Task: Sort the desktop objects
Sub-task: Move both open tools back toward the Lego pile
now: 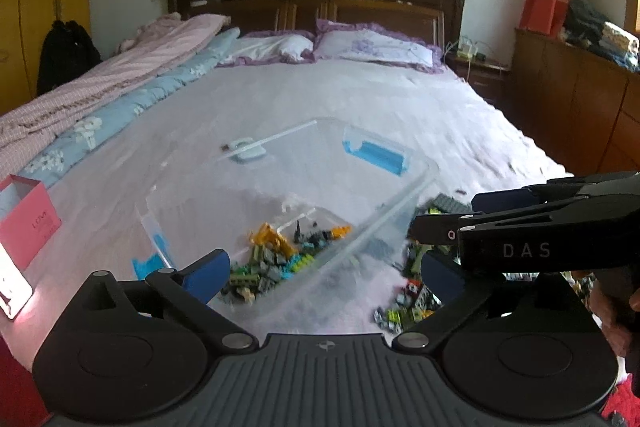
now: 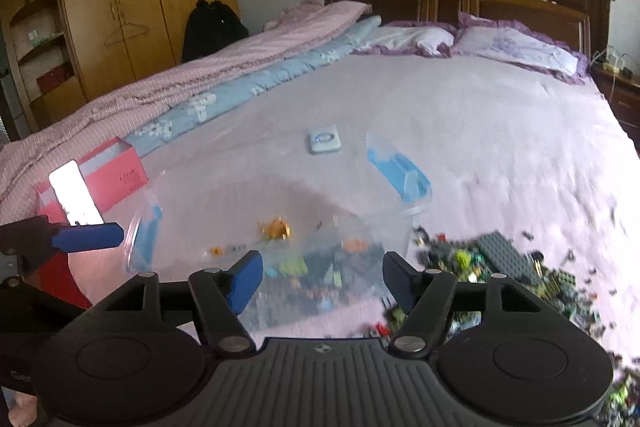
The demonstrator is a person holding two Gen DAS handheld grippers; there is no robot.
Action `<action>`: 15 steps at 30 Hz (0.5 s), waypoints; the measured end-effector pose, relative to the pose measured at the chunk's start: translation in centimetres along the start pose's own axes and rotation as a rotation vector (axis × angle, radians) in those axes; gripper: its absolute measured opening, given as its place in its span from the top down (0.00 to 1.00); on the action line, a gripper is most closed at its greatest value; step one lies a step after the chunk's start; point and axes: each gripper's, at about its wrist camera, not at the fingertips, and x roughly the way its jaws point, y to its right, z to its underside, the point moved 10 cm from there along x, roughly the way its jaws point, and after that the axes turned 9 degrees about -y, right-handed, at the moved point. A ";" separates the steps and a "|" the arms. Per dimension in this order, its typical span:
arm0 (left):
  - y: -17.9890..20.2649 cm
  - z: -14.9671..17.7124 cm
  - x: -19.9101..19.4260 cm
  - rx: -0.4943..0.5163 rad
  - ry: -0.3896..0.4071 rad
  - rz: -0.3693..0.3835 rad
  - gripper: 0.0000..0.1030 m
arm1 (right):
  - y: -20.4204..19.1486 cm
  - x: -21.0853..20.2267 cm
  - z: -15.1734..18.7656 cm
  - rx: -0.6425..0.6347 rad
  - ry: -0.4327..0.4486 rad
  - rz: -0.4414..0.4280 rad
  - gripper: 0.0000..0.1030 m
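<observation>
A clear plastic bin with blue latches sits on the pale bedsheet and holds several small toy bricks in yellow, green and grey. More loose bricks and a grey baseplate lie in a heap on the sheet right of the bin. My left gripper stands open over the bin's near end with nothing between its pads. My right gripper is open too, over the near right corner of the bin. Neither holds anything. The left gripper's blue pad shows at the far left of the right wrist view.
An open pink box stands left of the bin near the bed's edge. A small white device lies on the sheet beyond the bin. Folded quilts run along the left side; pillows and the headboard are at the far end.
</observation>
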 end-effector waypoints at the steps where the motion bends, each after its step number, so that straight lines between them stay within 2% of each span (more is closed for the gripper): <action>1: 0.0 0.3 0.0 0.000 -0.008 0.000 0.00 | 0.0 -0.1 0.5 -0.001 -0.007 0.006 0.32; 8: 0.2 2.0 -0.2 -0.004 -0.042 -0.005 0.00 | 0.0 -1.2 3.0 0.010 -0.029 0.019 0.27; 15: 0.4 1.8 -0.7 0.000 -0.043 -0.010 0.00 | 0.8 -2.2 3.5 0.053 -0.016 0.017 0.23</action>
